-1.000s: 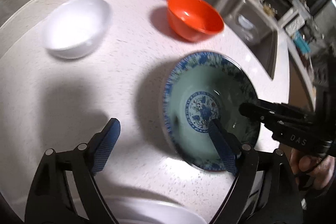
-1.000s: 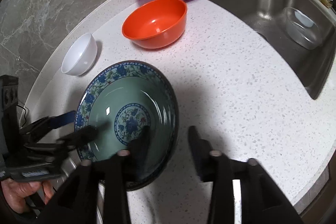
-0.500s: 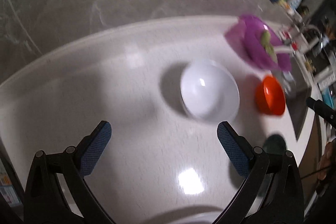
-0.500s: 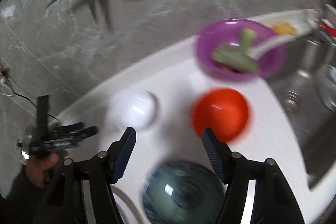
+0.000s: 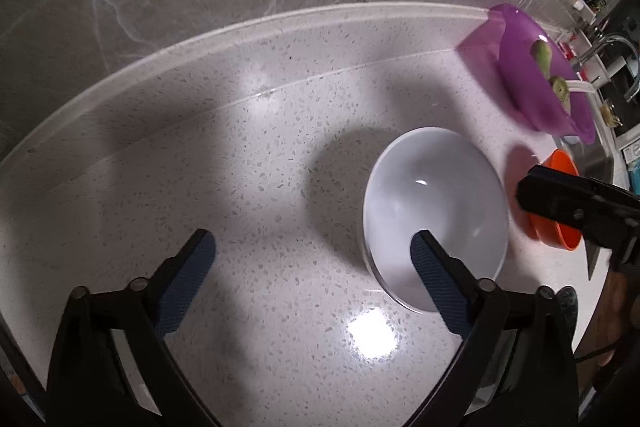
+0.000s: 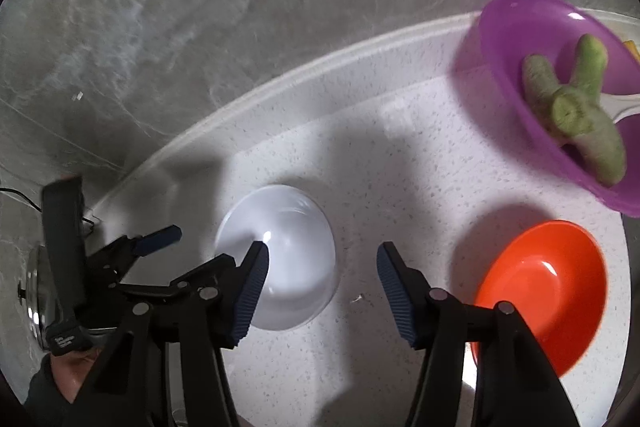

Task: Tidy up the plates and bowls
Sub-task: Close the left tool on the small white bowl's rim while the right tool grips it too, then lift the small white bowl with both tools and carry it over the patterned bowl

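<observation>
Hovering above the speckled counter [image 5: 280,155], both tools hang with their jaws spread wide and nothing between them. The white bowl [image 5: 434,215] sits upright on the counter, and it looks like the next piece to be picked up. In the left wrist view the left tool [image 5: 310,267] has its right-hand finger [image 5: 434,275] over the bowl's near rim while its other finger stands over bare counter, so the bowl lies off to that tool's right rather than between the fingers. In the right wrist view the right tool [image 6: 320,283] has the white bowl [image 6: 280,259] on its left side, with its left finger [image 6: 252,287] overlapping the bowl's interior and its other finger over bare counter. The orange bowl [image 6: 540,295] rests to the right of that tool, close to its other finger, and the purple bowl [image 6: 552,67] holding green vegetable pieces [image 6: 576,107] stands farther back near the wall. Either tool seems equally near; a rim pinch would need only a small sideways shift and a descent.
</observation>
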{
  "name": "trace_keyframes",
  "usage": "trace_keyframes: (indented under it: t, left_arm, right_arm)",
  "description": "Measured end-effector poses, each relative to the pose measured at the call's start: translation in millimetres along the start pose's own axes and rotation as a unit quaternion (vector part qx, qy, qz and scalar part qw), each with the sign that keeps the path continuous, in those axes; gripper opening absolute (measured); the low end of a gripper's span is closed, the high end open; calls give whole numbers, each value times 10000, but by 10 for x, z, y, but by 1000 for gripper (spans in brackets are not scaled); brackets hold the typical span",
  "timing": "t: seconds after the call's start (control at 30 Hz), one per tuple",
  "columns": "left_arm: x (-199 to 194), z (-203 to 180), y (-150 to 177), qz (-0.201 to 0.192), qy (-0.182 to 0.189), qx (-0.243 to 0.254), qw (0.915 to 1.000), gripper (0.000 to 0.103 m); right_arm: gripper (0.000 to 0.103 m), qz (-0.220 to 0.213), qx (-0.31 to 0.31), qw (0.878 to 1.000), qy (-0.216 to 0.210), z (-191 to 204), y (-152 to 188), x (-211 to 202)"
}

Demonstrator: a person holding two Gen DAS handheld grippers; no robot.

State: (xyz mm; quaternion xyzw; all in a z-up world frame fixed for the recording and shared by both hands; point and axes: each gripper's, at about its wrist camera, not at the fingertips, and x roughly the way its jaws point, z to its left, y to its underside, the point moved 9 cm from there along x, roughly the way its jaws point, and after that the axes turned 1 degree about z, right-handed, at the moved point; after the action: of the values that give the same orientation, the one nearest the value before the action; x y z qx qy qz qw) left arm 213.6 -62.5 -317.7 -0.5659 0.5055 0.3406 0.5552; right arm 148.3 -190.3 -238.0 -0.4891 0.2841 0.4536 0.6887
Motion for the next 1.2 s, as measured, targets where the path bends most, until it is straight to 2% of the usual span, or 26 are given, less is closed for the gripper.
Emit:
trace_keyframes:
  t: [0.03,0.1,0.17,0.3,0.4,0.53,0.63,0.67,0.9,1.2]
  left_arm:
    - [45,-9,-12,40,-7,37,10000,86]
    - [137,-25,-22,103,-52,98,9999,66]
    - [198,-30,-29,163,1,94,9998,57]
    - [242,-59,-28,228,36,184,9996,47]
    - [260,-77,-12,266,97,170,9995,46]
    - [261,-64,8,293,220,81,9993,46]
    - [267,-49,3,283,176,56,9994,46]
    - [265,-45,-1,280,160,49,9995,44]
    - [225,-174,-2,287,293,185,9990,11]
    - [235,-271,23,276,178,270,9991,9]
  right_arm:
    - [59,51,-18,10000,66,-8,6,50]
    - [57,184,8,9998,123,-25,37,153]
    - [54,299,24,9994,181,-32,65,232]
    - [47,478,44,9985,247,-37,72,351]
    - [39,558,67,9982,231,-48,79,408]
    - [36,630,174,9977,152,-79,46,417]
    - [28,672,225,9974,153,-88,44,439]
    - [26,691,229,9972,162,-82,39,461]
    - [10,752,62,9969,225,-21,44,472]
    - [9,685,-103,9965,474,30,43,466]
